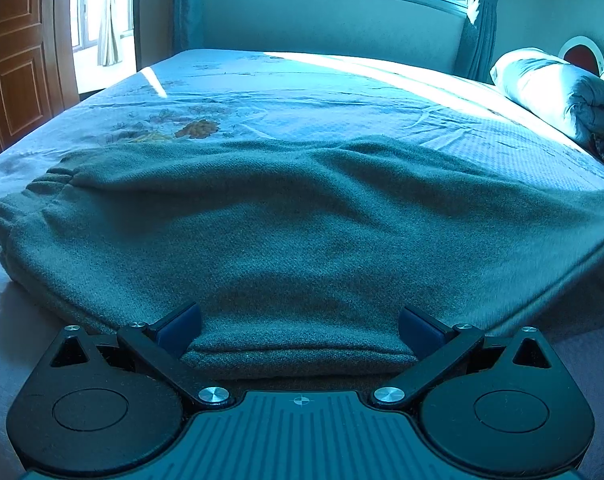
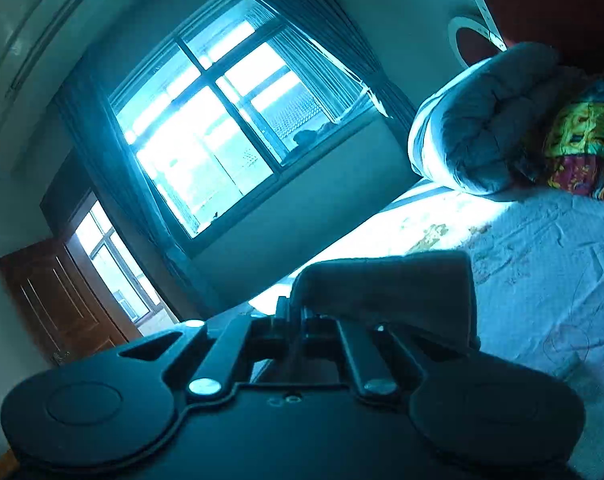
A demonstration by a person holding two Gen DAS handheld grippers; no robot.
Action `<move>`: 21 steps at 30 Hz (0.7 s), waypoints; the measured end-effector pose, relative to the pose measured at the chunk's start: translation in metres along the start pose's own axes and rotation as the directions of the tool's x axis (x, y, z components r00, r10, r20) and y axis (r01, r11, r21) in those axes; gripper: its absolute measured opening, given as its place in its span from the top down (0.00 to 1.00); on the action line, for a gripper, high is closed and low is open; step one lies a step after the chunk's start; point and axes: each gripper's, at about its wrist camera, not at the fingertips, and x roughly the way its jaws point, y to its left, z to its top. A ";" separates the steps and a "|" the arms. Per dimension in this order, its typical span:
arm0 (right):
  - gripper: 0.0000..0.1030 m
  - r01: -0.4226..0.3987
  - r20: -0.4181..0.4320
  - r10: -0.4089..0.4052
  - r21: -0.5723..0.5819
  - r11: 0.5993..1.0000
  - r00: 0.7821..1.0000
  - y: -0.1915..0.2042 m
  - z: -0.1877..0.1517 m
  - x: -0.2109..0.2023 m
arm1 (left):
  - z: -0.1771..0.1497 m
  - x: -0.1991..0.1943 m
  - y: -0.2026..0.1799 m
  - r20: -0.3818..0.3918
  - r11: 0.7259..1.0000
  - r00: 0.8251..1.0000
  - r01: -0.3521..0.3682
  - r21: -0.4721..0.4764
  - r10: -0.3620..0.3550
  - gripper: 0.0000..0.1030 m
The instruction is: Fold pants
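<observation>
So the pants (image 1: 302, 216) are a thick grey-green pair spread flat on the bed (image 1: 261, 80), right in front of the left gripper (image 1: 299, 330), with the elastic waistband bunched off to its left and the fabric rising off to the right like it's being lifted there. The left gripper sits with its jaws spread wide, the near folded edge lying between the blue pads (image 1: 181, 326), which look like they're not pinching it, so basically released. The right gripper (image 2: 297, 314) is clenched tight on a flap of the same pants (image 2: 386, 280), holding it up off the bed with the camera tilted hard toward the window (image 2: 205, 120). Looks like the fold is mid-way: one end gets carried over while the other stays put. Next move probably calls for swinging that lifted end across onto the flat part and lining the edges up before letting go, with the left side pinning the cloth so it doesn't drag. Around it: a rolled grey duvet (image 2: 474, 128) and a colourful blanket (image 2: 586, 136) beyond and to the right, a wooden door (image 1: 9, 60) far left. Nothing really blocks the landing spot, though the sheet is wrinkly.
</observation>
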 end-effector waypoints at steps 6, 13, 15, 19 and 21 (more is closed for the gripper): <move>1.00 0.348 -0.286 -0.312 0.086 0.934 0.906 -0.104 -0.084 -0.006 | -0.004 0.000 0.000 0.010 1.000 1.000 -0.003 0.007 0.003 0.00; 0.91 0.352 -0.276 -0.270 0.312 0.883 0.922 -0.147 -0.101 -0.018 | 0.000 0.000 0.001 -0.005 1.000 1.000 0.009 0.012 -0.009 0.00; 0.91 0.364 -0.279 -0.275 0.353 0.862 0.920 -0.158 -0.100 -0.017 | 0.000 0.000 0.000 -0.003 1.000 1.000 0.004 0.011 -0.004 0.00; 0.89 0.414 -0.224 -0.353 0.377 0.829 0.909 -0.171 -0.088 -0.019 | 0.001 0.001 0.000 -0.011 1.000 1.000 0.004 0.012 -0.004 0.00; 0.87 0.423 -0.191 -0.378 0.372 0.826 0.906 -0.175 -0.078 -0.022 | 0.002 0.001 0.000 -0.015 1.000 1.000 0.004 0.013 -0.004 0.00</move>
